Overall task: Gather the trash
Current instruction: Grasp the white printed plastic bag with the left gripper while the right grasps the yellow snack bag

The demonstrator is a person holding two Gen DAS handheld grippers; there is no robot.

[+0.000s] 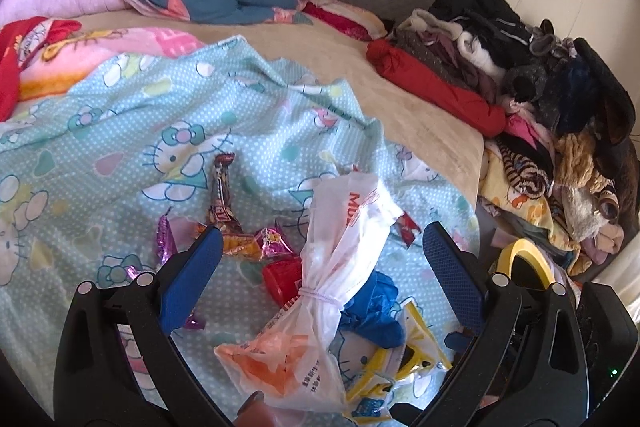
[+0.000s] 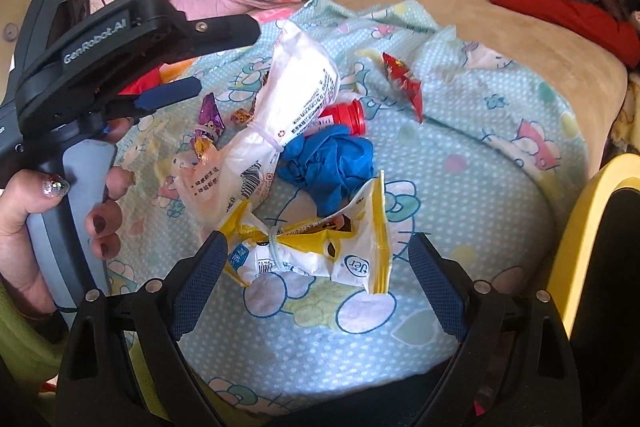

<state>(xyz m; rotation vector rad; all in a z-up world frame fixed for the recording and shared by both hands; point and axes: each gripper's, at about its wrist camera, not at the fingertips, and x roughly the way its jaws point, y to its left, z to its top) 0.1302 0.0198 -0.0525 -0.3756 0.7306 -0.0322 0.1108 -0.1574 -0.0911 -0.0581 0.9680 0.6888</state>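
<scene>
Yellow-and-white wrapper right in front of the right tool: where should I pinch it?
Grip the yellow-and-white wrapper at its cinched waist, where a band ties it into a bow shape. Come straight down from above with the right tool, probably turned so its open fingers straddle that narrow neck; the flared ends look flimsy.

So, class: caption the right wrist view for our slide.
Open right hand-held gripper poised over a yellow packet among bedsheet litter.

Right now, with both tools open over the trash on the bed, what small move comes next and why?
Probably ease the right tool forward and close on the yellow-and-white wrapper: it lies between the open fingers already, nearest of the litter, beside the yellow-rimmed bin.
</scene>
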